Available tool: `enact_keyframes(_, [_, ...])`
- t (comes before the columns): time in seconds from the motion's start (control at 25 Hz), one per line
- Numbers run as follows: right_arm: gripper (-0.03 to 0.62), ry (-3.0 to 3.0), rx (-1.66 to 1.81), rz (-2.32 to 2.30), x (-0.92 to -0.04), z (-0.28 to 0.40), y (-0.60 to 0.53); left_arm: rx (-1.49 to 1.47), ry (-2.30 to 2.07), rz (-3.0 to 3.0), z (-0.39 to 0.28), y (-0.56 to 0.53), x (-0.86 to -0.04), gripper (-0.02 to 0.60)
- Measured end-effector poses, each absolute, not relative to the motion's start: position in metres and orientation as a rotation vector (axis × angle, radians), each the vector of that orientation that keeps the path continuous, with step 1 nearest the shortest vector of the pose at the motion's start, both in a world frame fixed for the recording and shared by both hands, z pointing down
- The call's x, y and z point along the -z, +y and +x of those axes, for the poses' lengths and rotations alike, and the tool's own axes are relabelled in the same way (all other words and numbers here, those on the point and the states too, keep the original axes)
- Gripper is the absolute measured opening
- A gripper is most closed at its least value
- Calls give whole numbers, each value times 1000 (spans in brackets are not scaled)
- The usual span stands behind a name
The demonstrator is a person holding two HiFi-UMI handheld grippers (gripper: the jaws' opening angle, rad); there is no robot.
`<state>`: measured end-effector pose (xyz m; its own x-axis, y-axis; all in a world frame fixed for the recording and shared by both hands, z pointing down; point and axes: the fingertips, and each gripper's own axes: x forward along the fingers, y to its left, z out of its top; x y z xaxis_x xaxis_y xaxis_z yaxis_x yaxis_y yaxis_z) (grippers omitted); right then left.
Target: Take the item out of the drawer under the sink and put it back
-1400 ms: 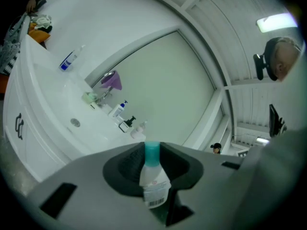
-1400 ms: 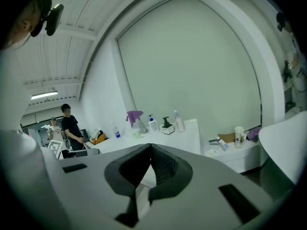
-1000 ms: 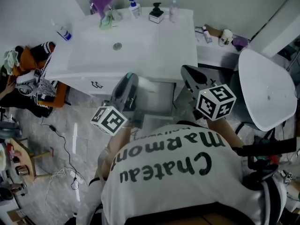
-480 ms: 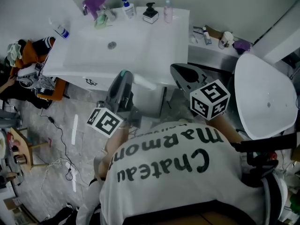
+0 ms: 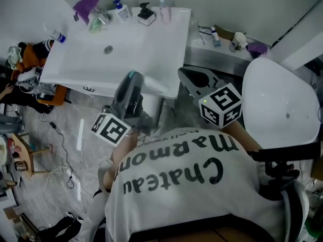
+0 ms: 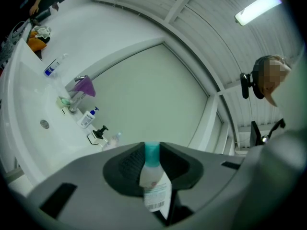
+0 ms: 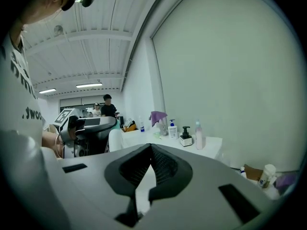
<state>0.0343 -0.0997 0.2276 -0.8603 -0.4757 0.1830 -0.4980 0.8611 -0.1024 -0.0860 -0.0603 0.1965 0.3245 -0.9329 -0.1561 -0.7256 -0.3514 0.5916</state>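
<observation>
Left gripper view shows the left gripper (image 6: 152, 150) clamped on a small white plastic bottle with a teal cap and a barcode label (image 6: 154, 183), its cap toward the jaw tips. From the head view, that gripper sits over the front edge of the white rectangular sink (image 5: 146, 44). The right gripper (image 5: 184, 72) hangs just off the sink's front right corner, jaws pressed together on nothing.

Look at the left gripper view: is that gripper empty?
No: a white bottle with a teal cap is clamped between the jaws of the left gripper.
</observation>
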Motion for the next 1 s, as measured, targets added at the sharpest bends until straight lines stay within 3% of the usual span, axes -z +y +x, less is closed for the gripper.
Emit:
enact_keyframes(0.36, [11,-2914,-226,683,-239,80,-129,715,-1542,2134,-40,-81,-202,98])
enact_keyframes(1.0, [11,-2947,-344,567,-254,67,-114,679,-1596,2050,-48,-70,-215,98])
